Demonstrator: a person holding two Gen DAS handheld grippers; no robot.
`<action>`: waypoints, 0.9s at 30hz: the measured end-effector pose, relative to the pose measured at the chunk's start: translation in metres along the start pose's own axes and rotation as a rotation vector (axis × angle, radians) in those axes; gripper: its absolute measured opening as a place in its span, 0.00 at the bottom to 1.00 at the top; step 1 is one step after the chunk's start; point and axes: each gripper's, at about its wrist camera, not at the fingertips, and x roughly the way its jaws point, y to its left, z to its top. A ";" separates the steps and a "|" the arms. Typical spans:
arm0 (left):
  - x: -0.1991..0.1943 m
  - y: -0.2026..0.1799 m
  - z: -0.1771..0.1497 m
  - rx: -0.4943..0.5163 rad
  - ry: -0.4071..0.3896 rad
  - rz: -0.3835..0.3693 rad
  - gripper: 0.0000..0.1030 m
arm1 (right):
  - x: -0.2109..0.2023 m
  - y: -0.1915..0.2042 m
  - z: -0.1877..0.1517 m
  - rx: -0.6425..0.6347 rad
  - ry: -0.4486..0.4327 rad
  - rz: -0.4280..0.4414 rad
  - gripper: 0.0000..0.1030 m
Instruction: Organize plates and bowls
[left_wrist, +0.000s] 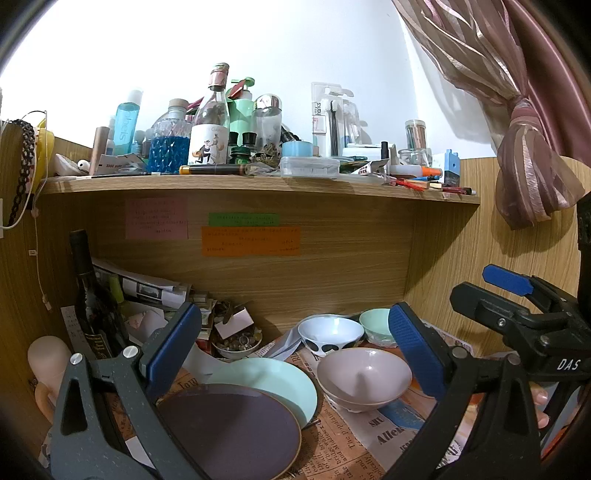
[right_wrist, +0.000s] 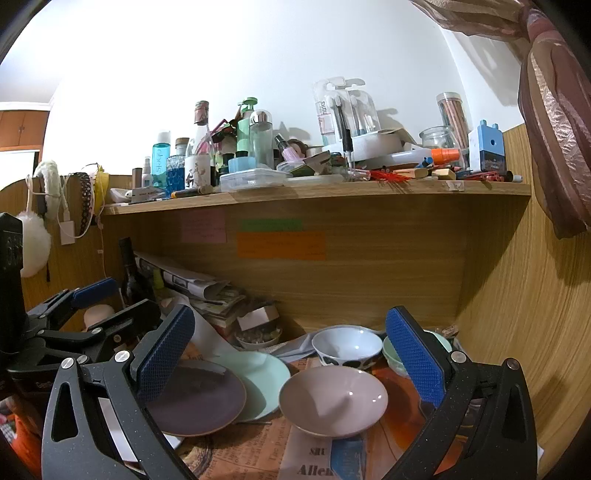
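I count two plates at my seven o'clock: a purple plate lying over a mint plate. Three bowls: pink bowl at six, spotted white bowl and mint bowl toward twelve. Three sticky notes on the back panel.

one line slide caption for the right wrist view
Open right gripper hovers over a pink bowl beside stacked purple plate and mint plate.
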 end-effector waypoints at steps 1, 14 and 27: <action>0.000 0.000 0.000 0.000 0.000 0.001 1.00 | 0.000 0.000 0.000 0.000 0.000 0.000 1.00; 0.009 0.017 -0.006 -0.029 0.045 0.009 1.00 | 0.006 0.006 -0.008 -0.001 0.020 0.054 1.00; 0.049 0.082 -0.049 -0.082 0.262 0.093 0.89 | 0.064 0.016 -0.059 0.024 0.267 0.123 0.88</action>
